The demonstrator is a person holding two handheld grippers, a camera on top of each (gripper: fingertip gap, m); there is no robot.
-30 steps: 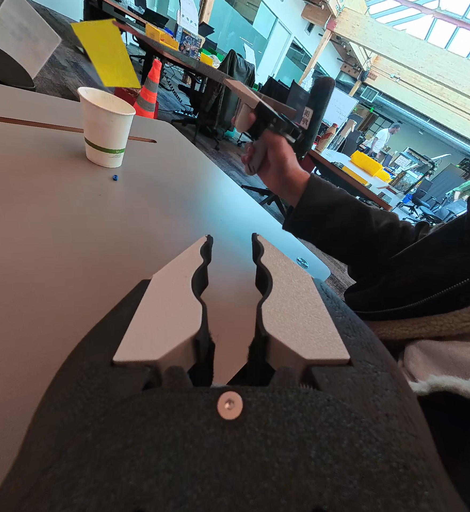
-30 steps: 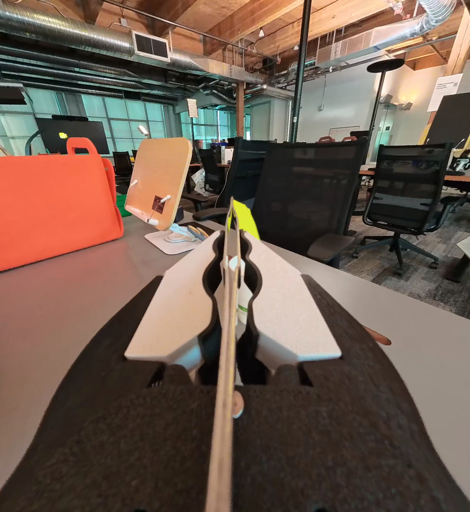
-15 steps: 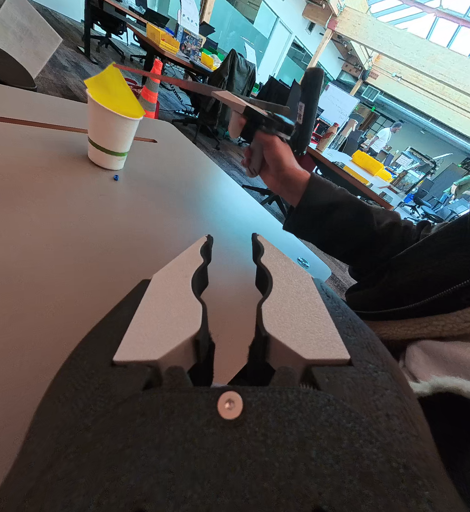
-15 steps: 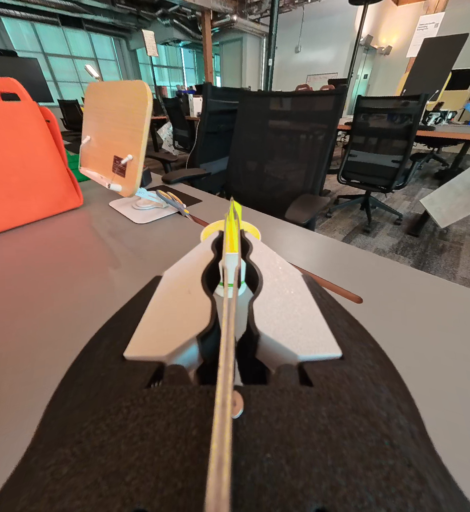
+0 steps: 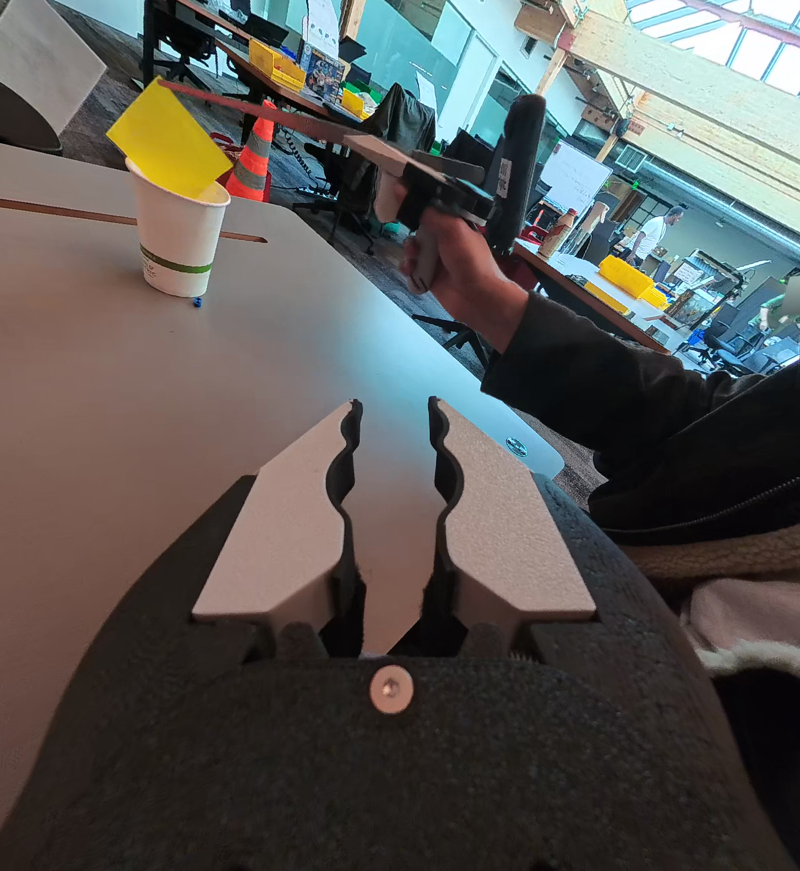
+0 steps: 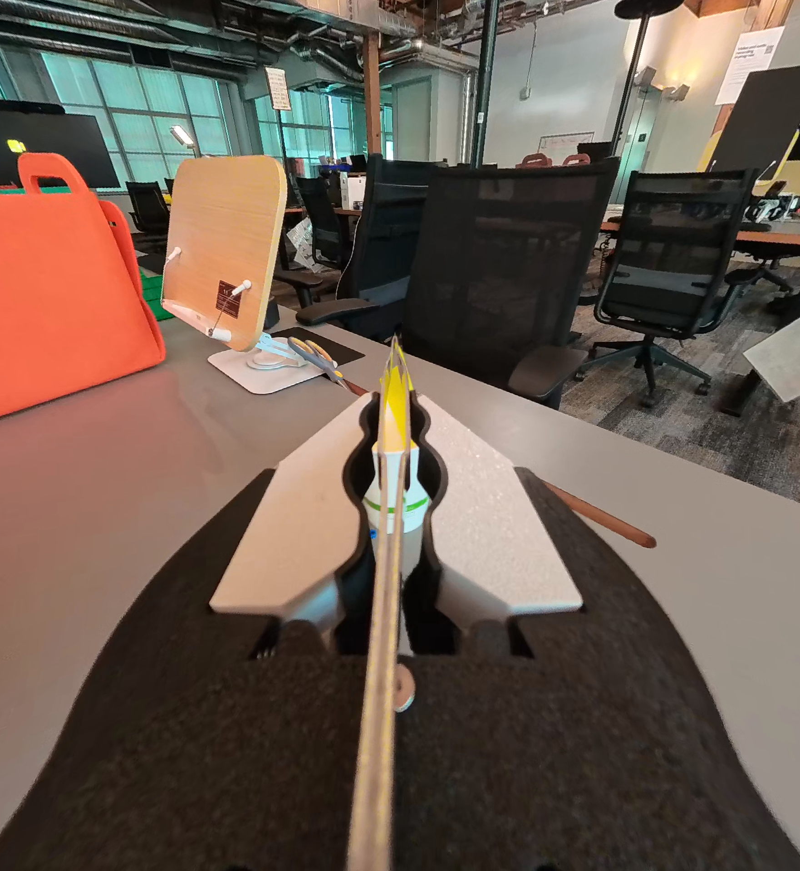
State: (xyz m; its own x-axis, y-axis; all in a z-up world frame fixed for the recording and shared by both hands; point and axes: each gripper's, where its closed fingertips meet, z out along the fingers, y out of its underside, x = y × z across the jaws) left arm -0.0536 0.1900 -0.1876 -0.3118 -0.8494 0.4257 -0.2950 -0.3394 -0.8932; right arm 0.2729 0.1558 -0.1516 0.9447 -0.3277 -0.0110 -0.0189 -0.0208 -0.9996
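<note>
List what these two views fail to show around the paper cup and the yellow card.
- Inside of the paper cup: in the left wrist view the yellow card covers its mouth.
- Cup in the right wrist view: the right tool and its held stick hide most.
- Small blue object: too small to identify.
- Left tool: open, holding nothing.

An orange case [image 6: 53, 301], a tilted wooden stand [image 6: 223, 250] and scissors [image 6: 315, 358] sit on the grey table [image 6: 152, 447].
</note>
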